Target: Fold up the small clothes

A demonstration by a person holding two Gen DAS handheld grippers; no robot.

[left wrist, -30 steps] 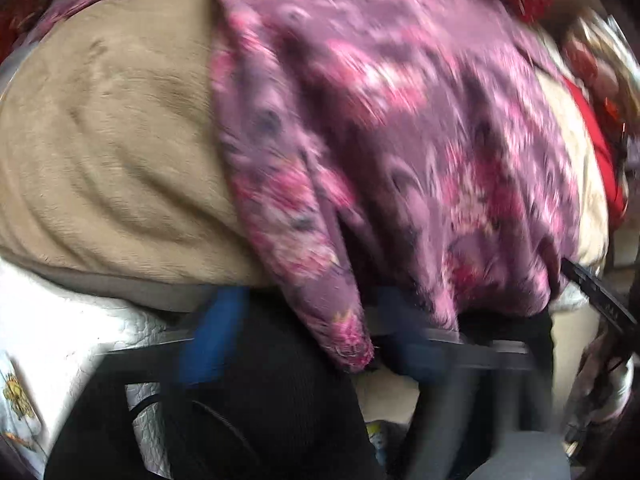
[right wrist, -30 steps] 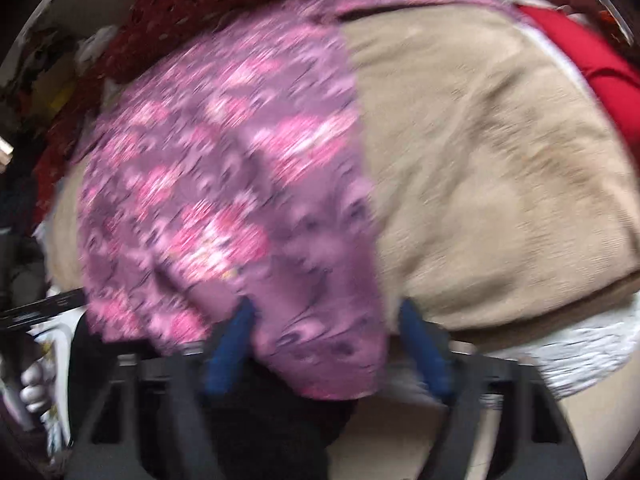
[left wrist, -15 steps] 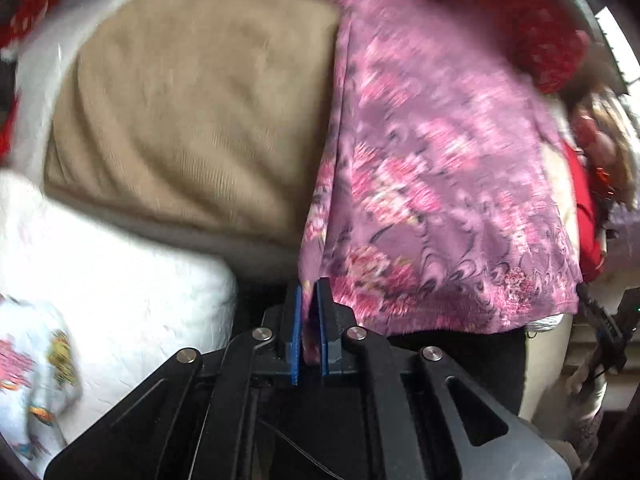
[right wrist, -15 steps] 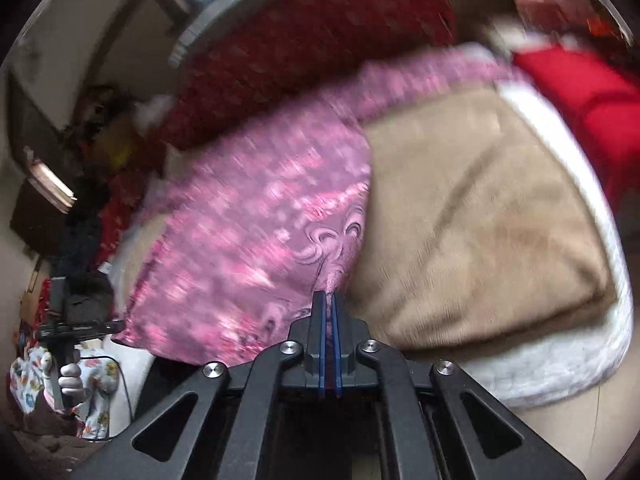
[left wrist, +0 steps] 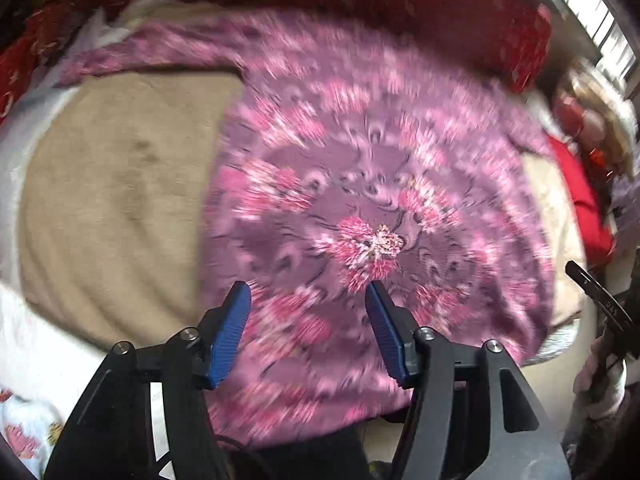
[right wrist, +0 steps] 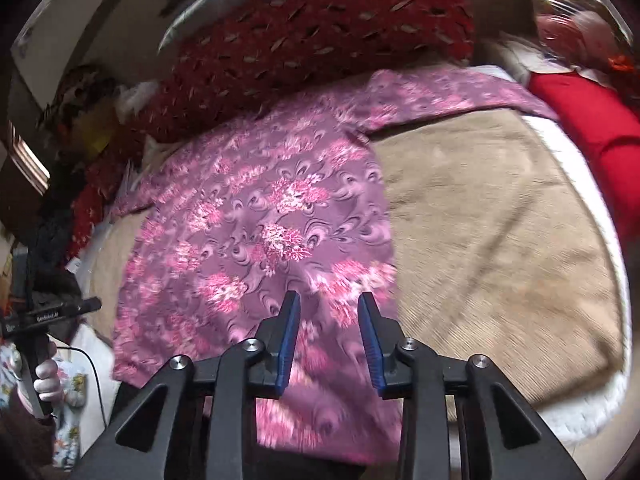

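Note:
A purple garment with pink flowers lies spread on a beige blanket, one sleeve stretched along the far side. Its near hem hangs over the blanket's front edge. My left gripper hovers above the hem's left part with its jaws opening. The cloth lies below the blue pads, which do not touch it. My right gripper hovers over the hem near the garment's right edge, its jaws also opening, nothing pinched.
A dark red patterned cushion lies behind the garment. Red cloth sits at the right. White quilted bedding borders the blanket. A printed small garment lies at the left, beside a hand on the other gripper's handle.
Half a second ago both grippers were shut on the garment's near hem. Both have since let go, opened and risen, and the garment lies flat on the blanket.

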